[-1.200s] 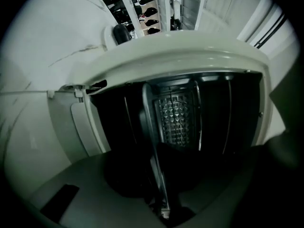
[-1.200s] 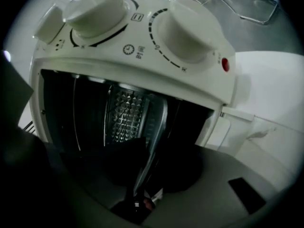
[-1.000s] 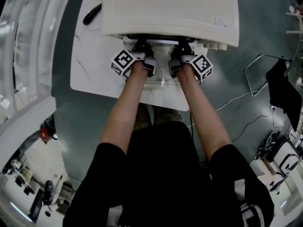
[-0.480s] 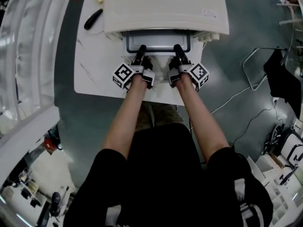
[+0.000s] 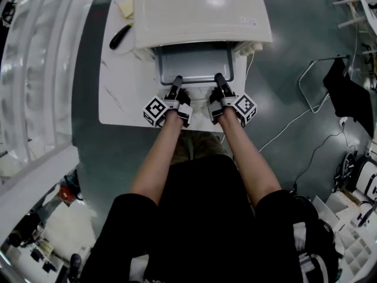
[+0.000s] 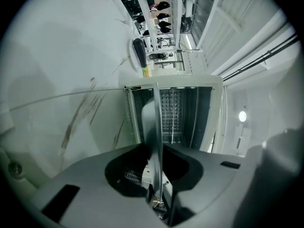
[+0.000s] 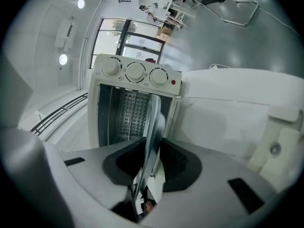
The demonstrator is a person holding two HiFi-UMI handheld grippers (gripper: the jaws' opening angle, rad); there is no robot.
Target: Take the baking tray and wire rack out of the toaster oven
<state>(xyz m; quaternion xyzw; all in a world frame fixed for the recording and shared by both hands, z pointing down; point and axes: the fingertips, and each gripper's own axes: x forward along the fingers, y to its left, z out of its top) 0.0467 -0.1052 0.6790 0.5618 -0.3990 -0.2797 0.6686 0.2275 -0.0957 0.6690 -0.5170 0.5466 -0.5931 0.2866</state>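
Note:
The grey baking tray (image 5: 194, 63) sticks halfway out of the cream toaster oven (image 5: 200, 10), level above the white table (image 5: 126, 102). My left gripper (image 5: 176, 81) is shut on the left part of the tray's near rim. My right gripper (image 5: 218, 78) is shut on the right part. In the left gripper view the tray (image 6: 156, 122) runs edge-on between the jaws of the left gripper (image 6: 156, 167), with the oven's open mouth (image 6: 190, 113) behind it. The right gripper view shows the same tray (image 7: 153, 122) edge-on in the right gripper (image 7: 148, 167). A gridded surface (image 7: 133, 110) lies deep inside; whether it is the wire rack I cannot tell.
A black-handled tool (image 5: 119, 35) and a yellow note (image 5: 125, 7) lie on the table left of the oven. Three knobs (image 7: 135, 72) and a red lamp (image 7: 172, 82) sit on the oven's control panel. Cables and a wire frame (image 5: 318, 81) lie on the floor to the right.
Both grippers have drawn back toward the person with the tray between them. The tray, barely out of the oven a second ago, now shows about half its length.

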